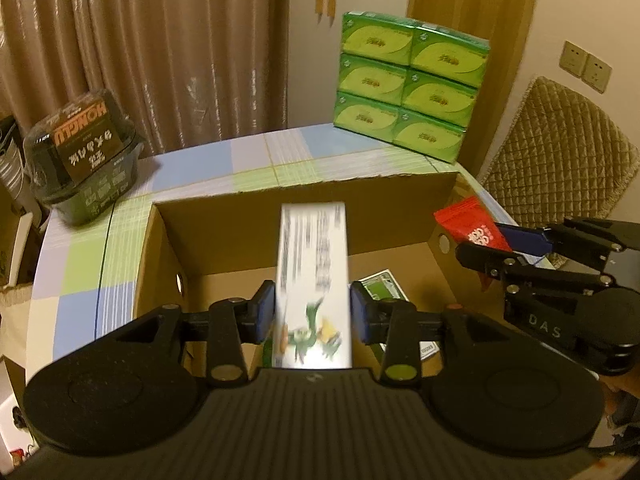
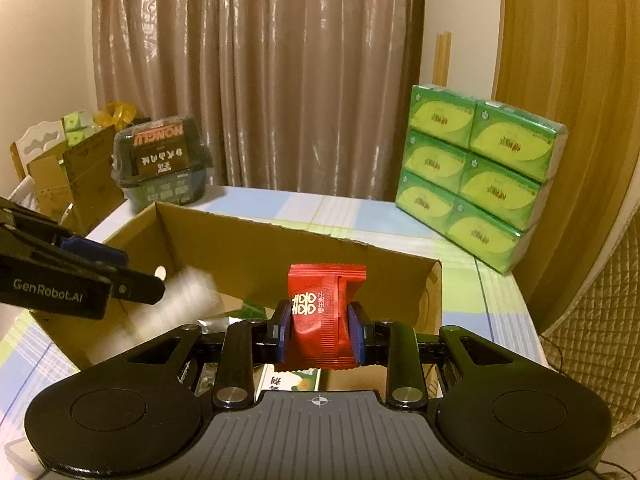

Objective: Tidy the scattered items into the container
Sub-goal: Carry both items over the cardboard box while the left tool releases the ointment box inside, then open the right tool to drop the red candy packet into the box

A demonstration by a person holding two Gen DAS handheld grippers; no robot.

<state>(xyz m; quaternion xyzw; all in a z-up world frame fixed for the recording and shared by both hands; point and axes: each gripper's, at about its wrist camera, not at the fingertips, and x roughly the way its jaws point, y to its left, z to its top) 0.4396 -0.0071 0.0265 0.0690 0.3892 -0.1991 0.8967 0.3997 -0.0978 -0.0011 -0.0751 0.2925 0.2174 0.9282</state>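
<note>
over the open cardboard box (image 1: 400, 216) on the table (image 1: 192, 164), the left gripper (image 1: 313, 312) has its jaws closed on a white carton (image 1: 314, 264), while the right gripper (image 2: 319, 330) has its jaws pinching a red packet (image 2: 322, 312) above the box's near right part.

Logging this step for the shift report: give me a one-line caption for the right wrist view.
Right tool holds a red packet above the open cardboard box, green tissue packs behind.
</note>
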